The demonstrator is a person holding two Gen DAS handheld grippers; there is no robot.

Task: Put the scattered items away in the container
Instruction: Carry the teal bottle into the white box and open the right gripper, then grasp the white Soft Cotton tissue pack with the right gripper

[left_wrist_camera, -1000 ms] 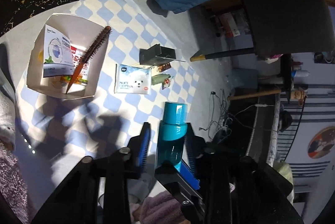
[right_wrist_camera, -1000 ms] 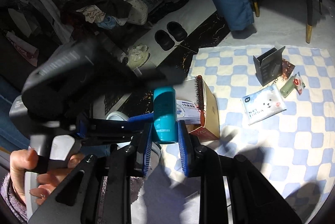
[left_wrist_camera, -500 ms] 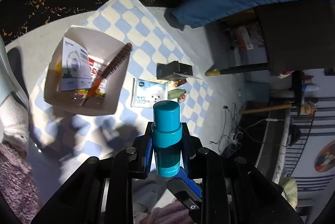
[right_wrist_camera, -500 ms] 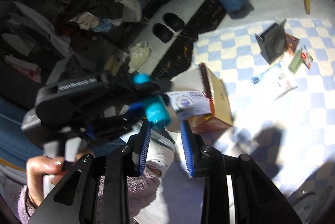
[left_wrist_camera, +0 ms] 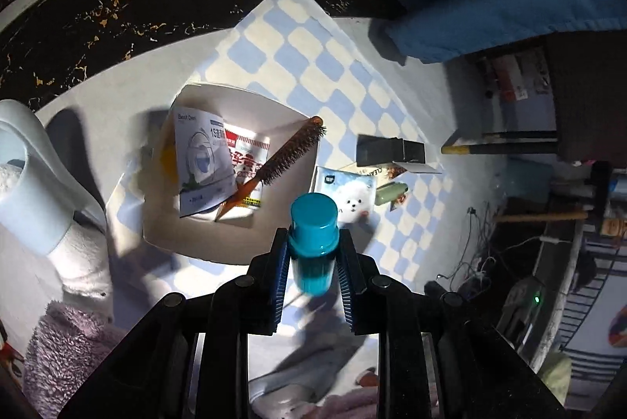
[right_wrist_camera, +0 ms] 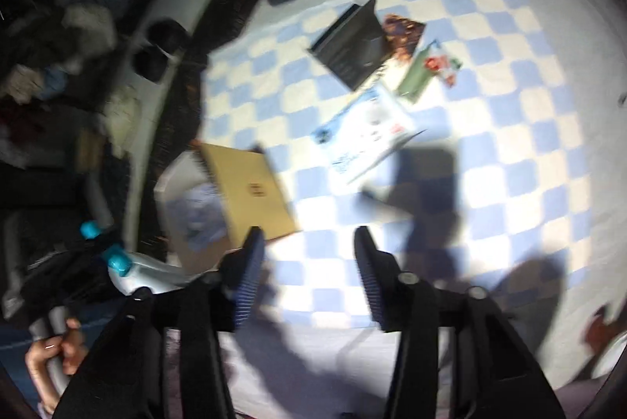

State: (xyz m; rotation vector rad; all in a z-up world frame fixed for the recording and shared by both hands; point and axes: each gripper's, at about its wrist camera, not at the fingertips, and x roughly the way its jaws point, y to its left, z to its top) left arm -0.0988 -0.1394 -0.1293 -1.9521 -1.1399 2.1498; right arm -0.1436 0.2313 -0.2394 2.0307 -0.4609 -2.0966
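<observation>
Two grippers: left gripper pinches the teal bottle, held at 4 o'clock of the white box; right gripper jaws just spreading, nothing between.

Two wrist views, steeply downward, sharing checkered mat and box.

A teal plastic bottle, an orange bristled round hairbrush in a white-lined cardboard box, a blue-and-cream checked mat.
</observation>
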